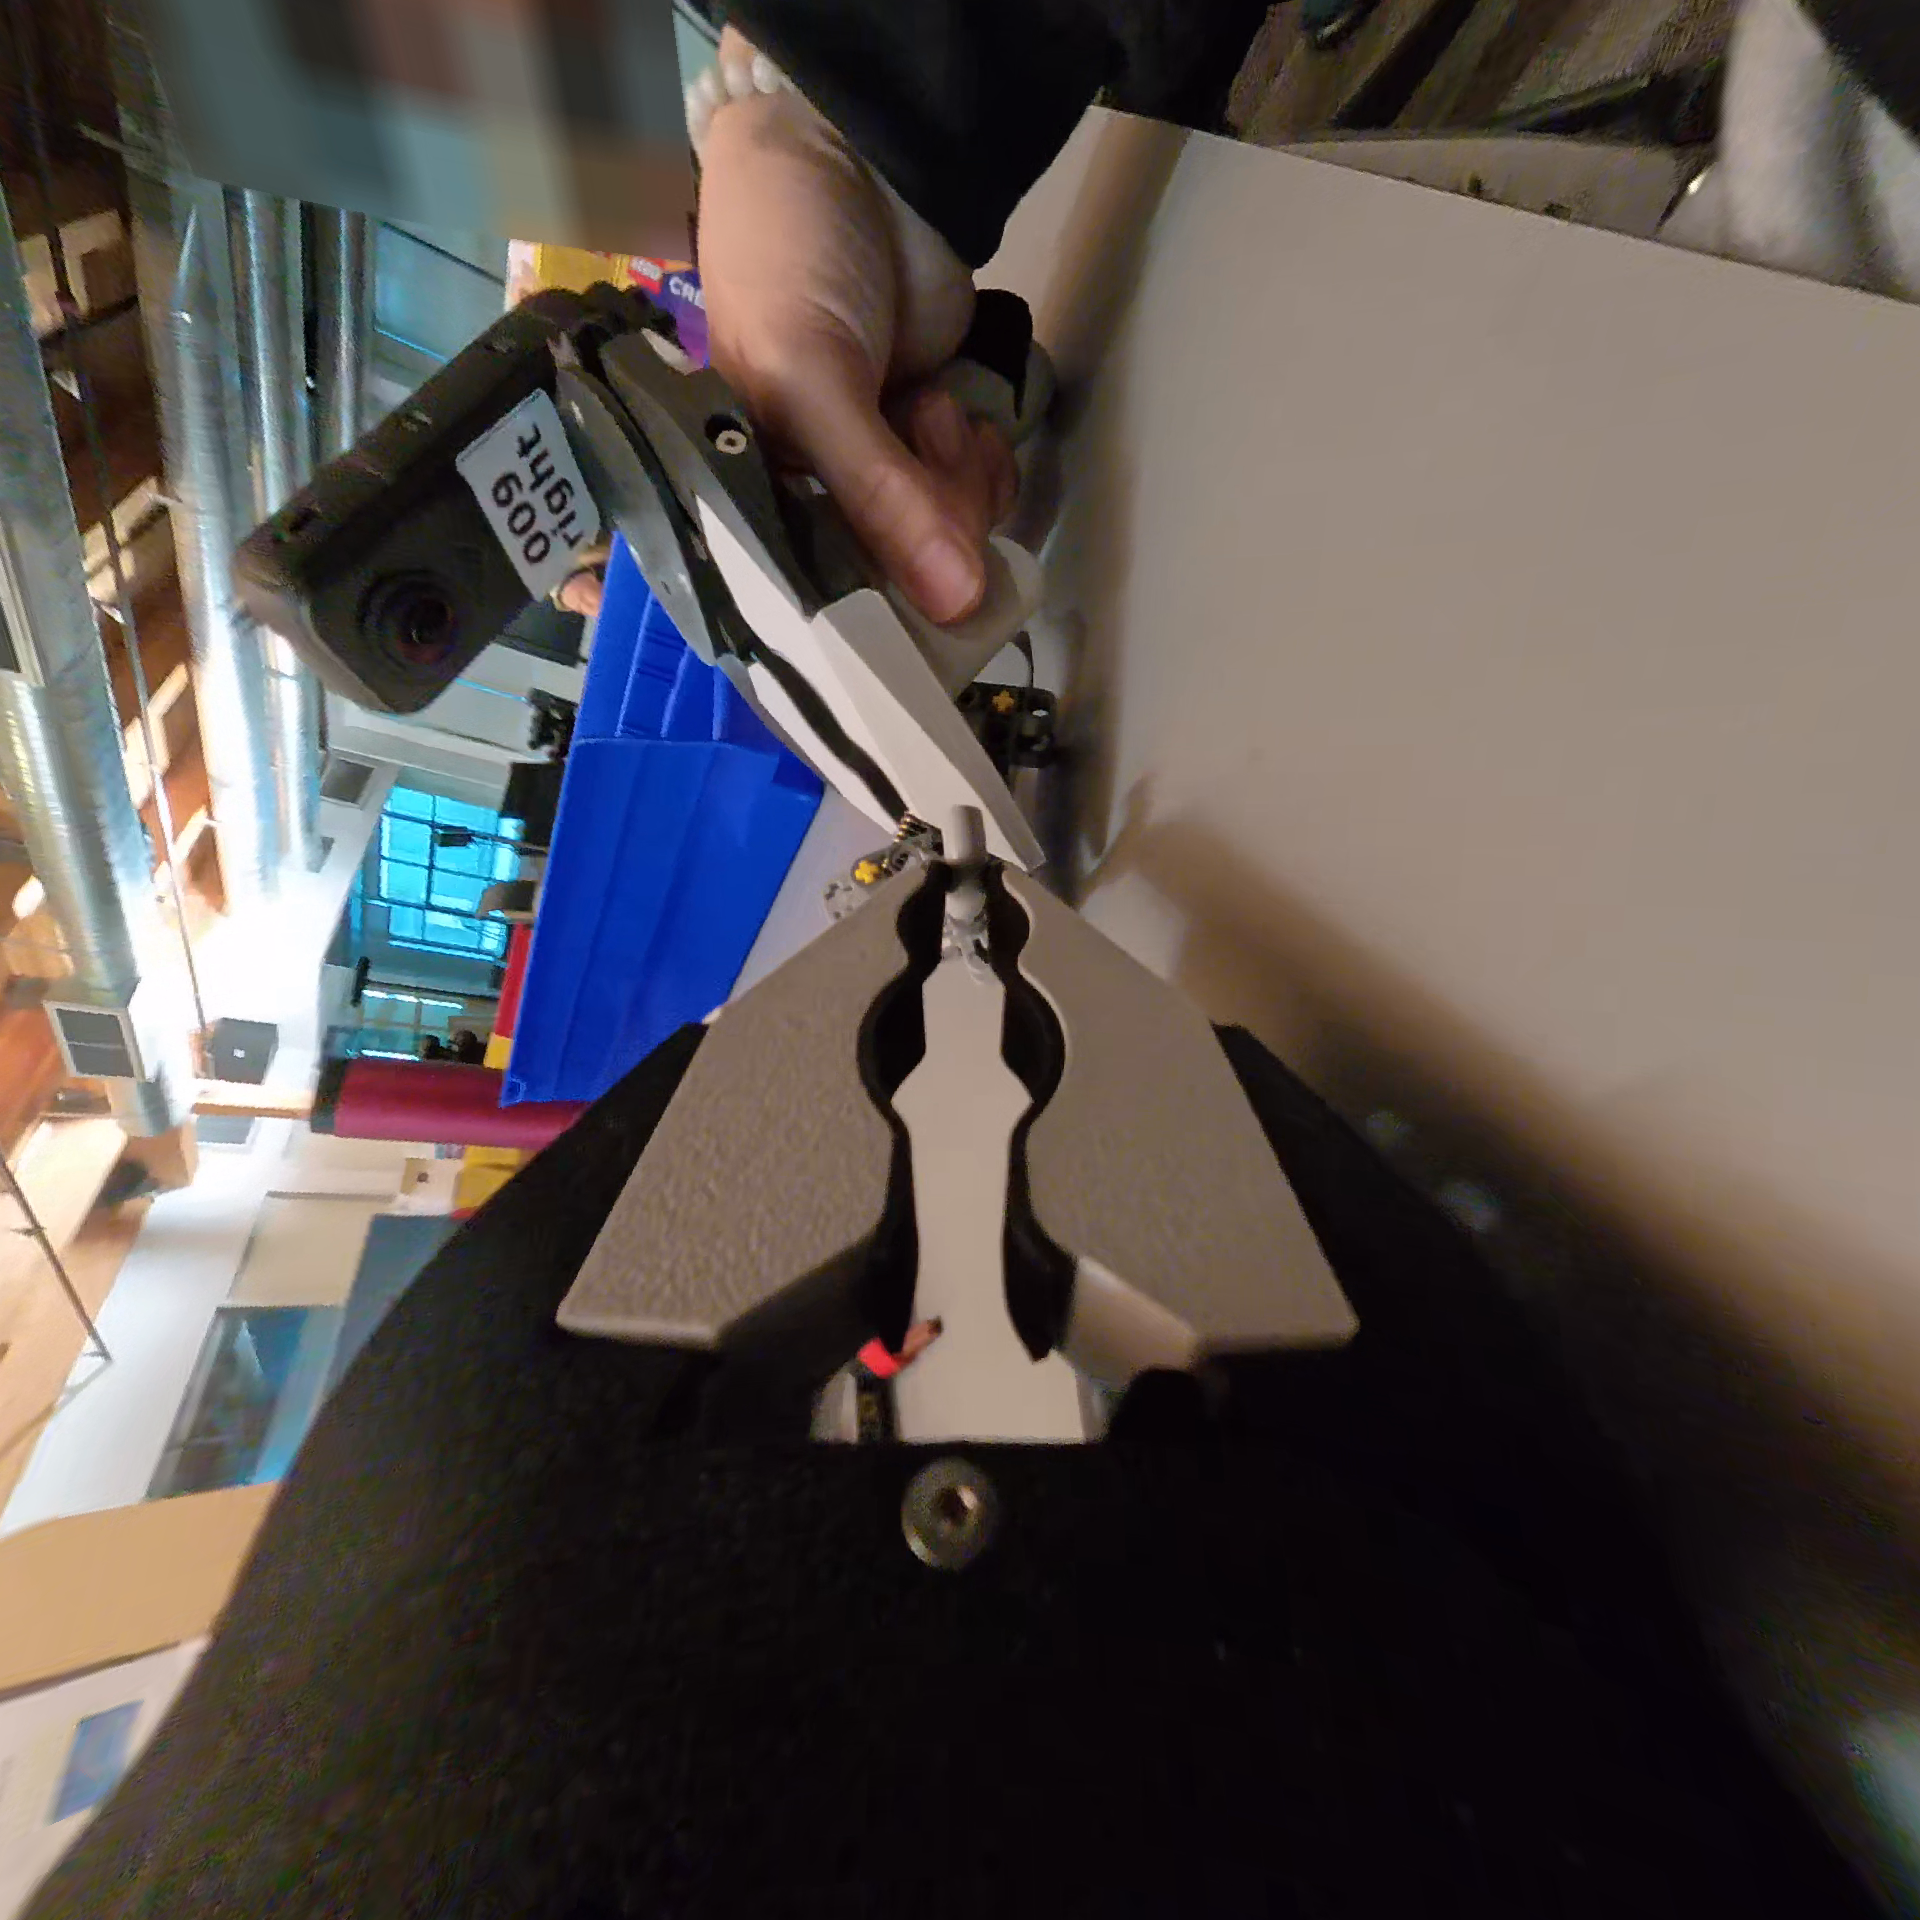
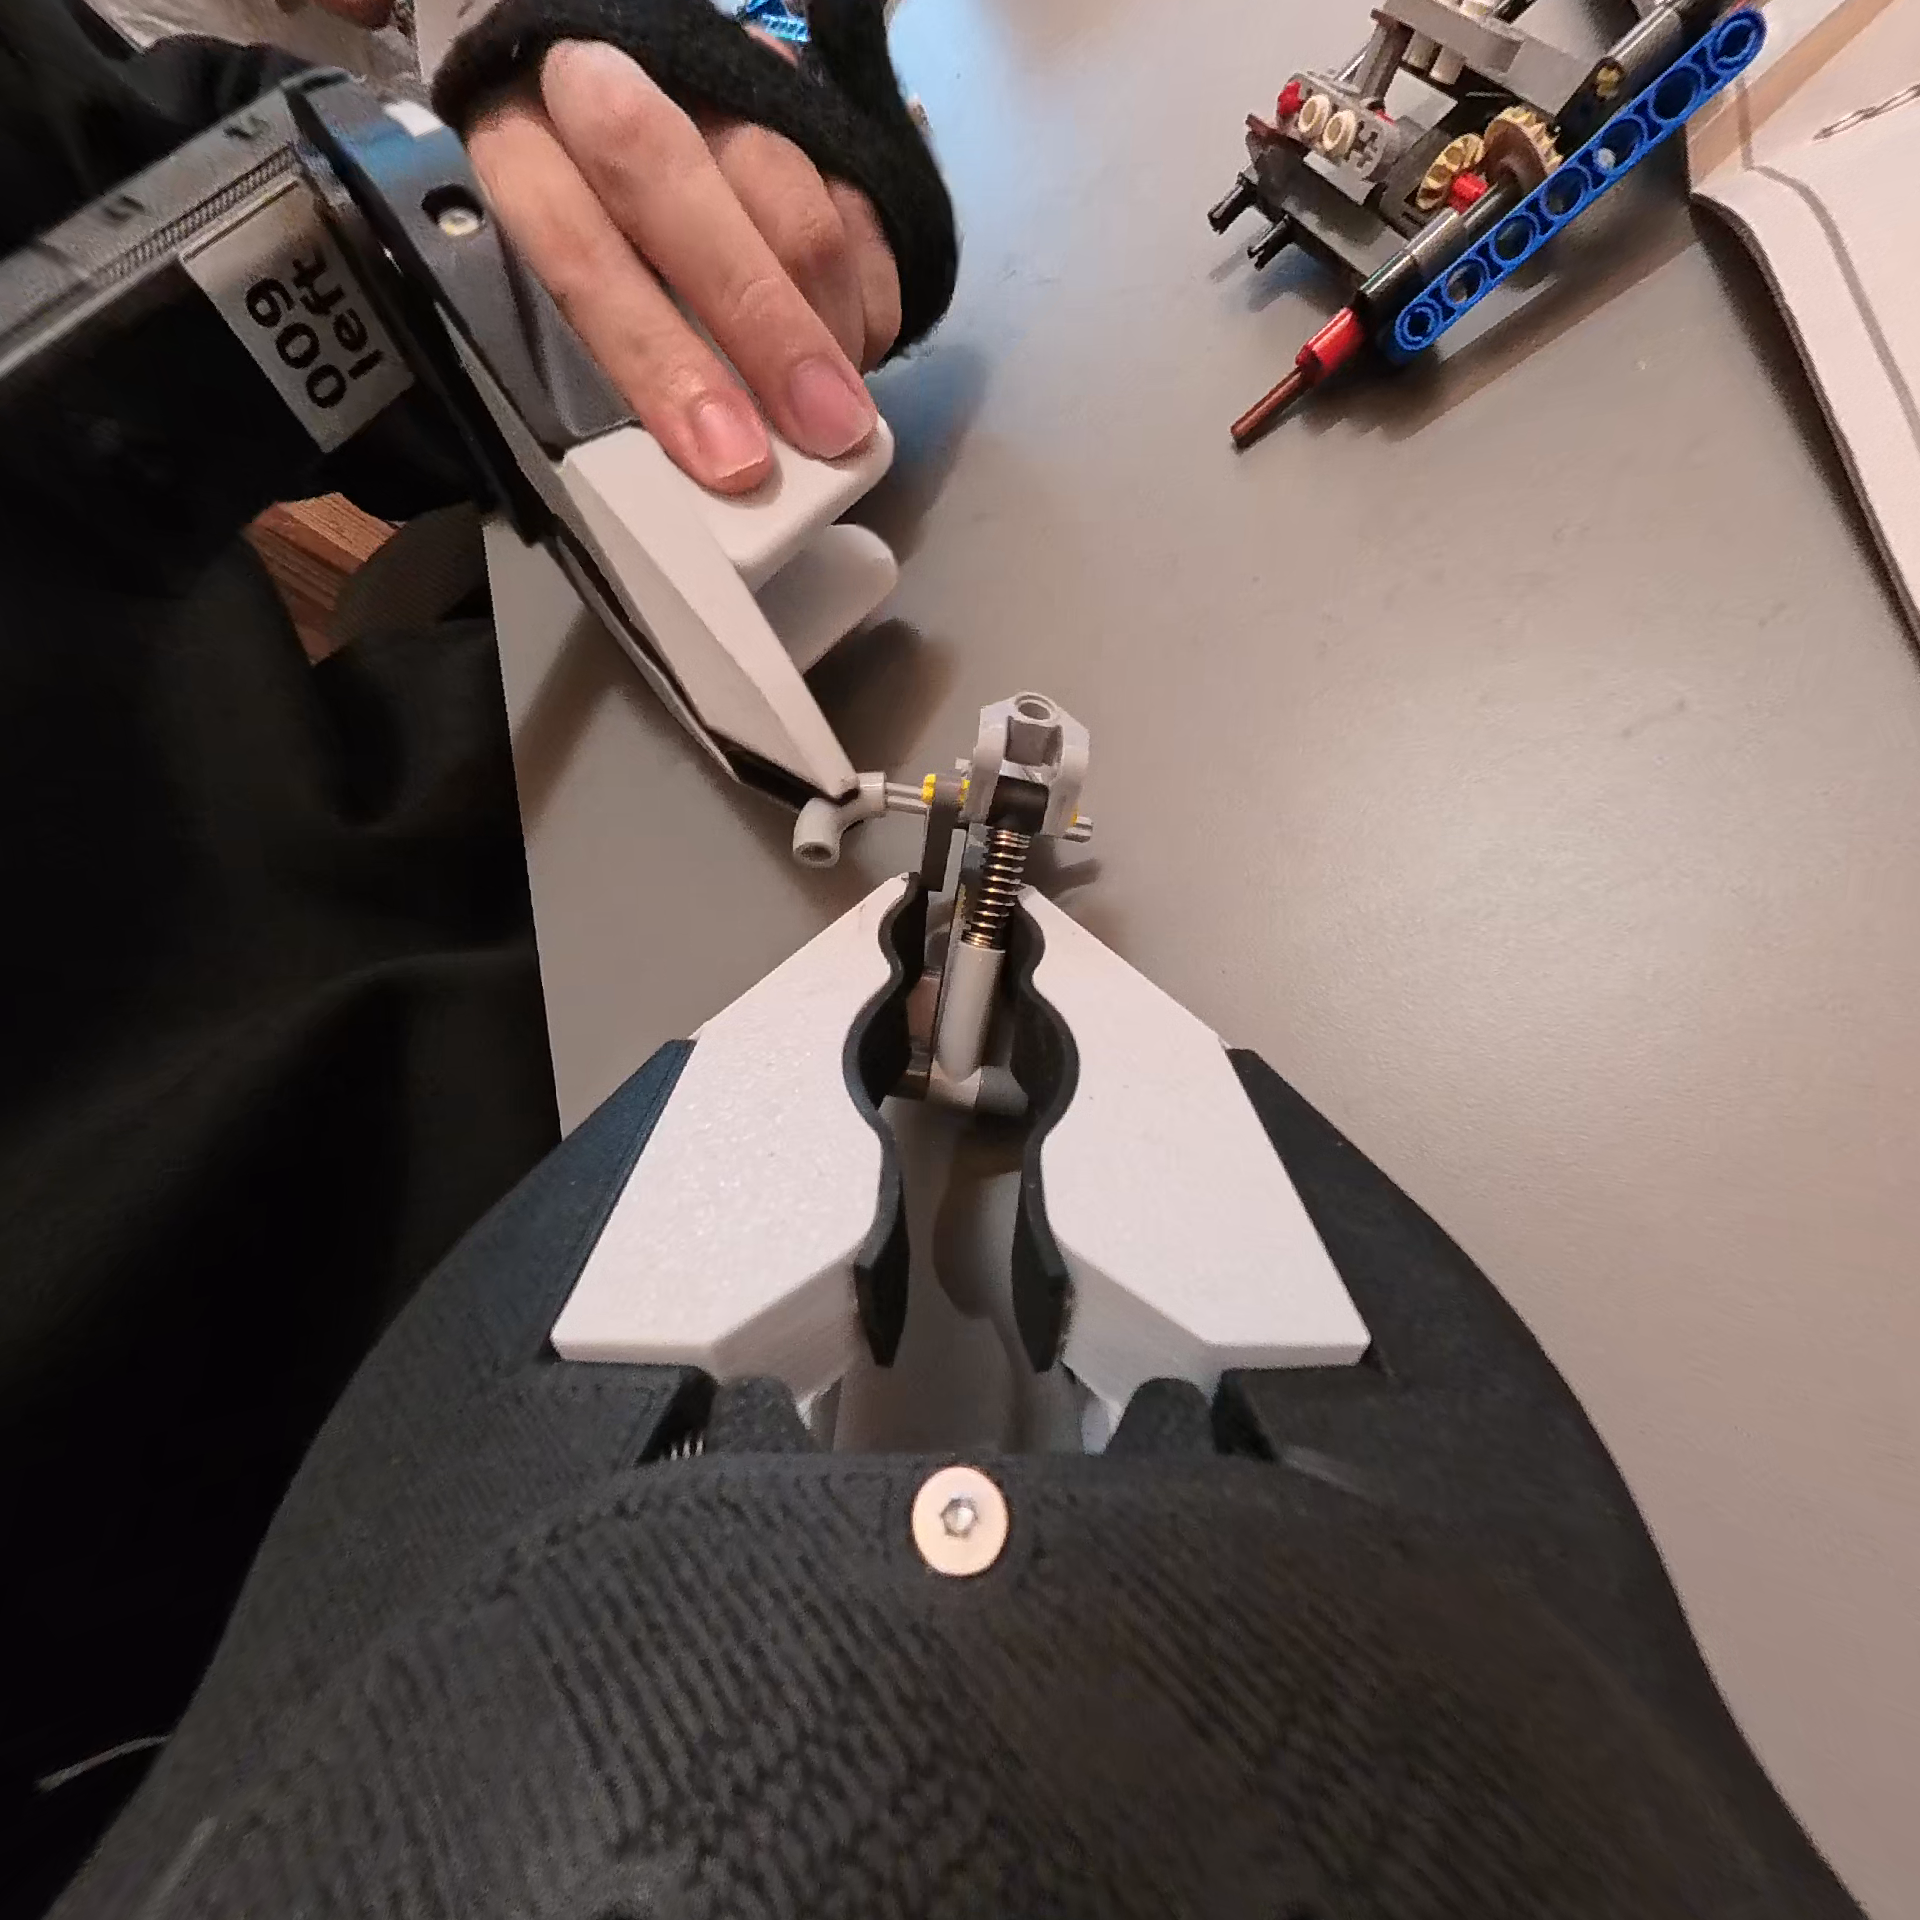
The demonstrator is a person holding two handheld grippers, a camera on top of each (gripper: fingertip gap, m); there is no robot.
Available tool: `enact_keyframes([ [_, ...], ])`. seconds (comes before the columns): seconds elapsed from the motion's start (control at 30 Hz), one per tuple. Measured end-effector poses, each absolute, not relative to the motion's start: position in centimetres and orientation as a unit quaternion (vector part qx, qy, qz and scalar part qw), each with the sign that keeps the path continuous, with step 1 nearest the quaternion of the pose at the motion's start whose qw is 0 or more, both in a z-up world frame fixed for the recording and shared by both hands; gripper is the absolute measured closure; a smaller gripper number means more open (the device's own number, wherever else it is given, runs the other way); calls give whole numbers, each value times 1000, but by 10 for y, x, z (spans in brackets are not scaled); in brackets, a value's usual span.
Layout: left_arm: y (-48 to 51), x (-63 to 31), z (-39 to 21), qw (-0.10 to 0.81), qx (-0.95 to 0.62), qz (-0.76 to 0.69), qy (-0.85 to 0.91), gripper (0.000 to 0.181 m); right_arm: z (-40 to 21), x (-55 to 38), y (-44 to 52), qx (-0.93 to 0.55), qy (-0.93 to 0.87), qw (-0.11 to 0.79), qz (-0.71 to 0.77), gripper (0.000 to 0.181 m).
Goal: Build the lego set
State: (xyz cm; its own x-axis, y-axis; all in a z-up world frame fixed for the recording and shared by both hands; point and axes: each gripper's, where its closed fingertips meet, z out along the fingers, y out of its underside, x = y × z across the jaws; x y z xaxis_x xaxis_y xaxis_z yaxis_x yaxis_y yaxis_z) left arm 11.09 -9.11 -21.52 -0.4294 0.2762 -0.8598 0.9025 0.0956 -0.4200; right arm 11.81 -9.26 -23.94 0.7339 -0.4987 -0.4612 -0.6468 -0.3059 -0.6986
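My right gripper (image 2: 971, 914) is shut on a small shock-absorber sub-assembly (image 2: 1023, 769) of grey and black parts with a coiled spring, held upright above the table. My left gripper (image 2: 831, 795) comes in from the upper left and is shut on a small grey connector (image 2: 821, 844), which meets a thin axle on the sub-assembly's left side. In the left wrist view my left gripper (image 1: 964, 899) pinches the grey connector (image 1: 966, 831) at its tips. The right gripper (image 1: 1003, 847) touches it from above. Part of the sub-assembly (image 1: 883, 868) peeks out behind.
A partly built model (image 2: 1507, 177) with a blue beam and gears lies at the far right of the grey table (image 2: 1351, 831). A paper sheet (image 2: 1829, 364) lies at the right edge. A blue bin (image 1: 665, 883) and a small black part (image 1: 1008, 717) stand beyond the grippers. Both grippers' tips are close together, under 4 cm apart.
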Motion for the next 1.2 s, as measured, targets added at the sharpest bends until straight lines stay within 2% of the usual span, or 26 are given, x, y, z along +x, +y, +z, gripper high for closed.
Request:
enact_keyframes([
  [0.3, -91, 115, -217, 219, 409, -548, 696, 176, -241, 118, -92, -804, 360, 466, 84, 169],
  [0.7, -96, 124, -222, 188, 387, -532, 729, 176, -241, 123, -95, -789, 388, 469, 87, 169],
  [0.8, -94, 126, -218, 196, 380, -540, 725, 177, -239, 127, -94, -785, 391, 475, 69, 169],
  [1.0, -90, 130, -208, 290, 370, -538, 700, 175, -239, 135, -98, -776, 413, 474, 43, 169],
  [1.2, -93, 139, -218, 302, 365, -506, 721, 170, -240, 140, -98, -781, 415, 466, 19, 169],
])
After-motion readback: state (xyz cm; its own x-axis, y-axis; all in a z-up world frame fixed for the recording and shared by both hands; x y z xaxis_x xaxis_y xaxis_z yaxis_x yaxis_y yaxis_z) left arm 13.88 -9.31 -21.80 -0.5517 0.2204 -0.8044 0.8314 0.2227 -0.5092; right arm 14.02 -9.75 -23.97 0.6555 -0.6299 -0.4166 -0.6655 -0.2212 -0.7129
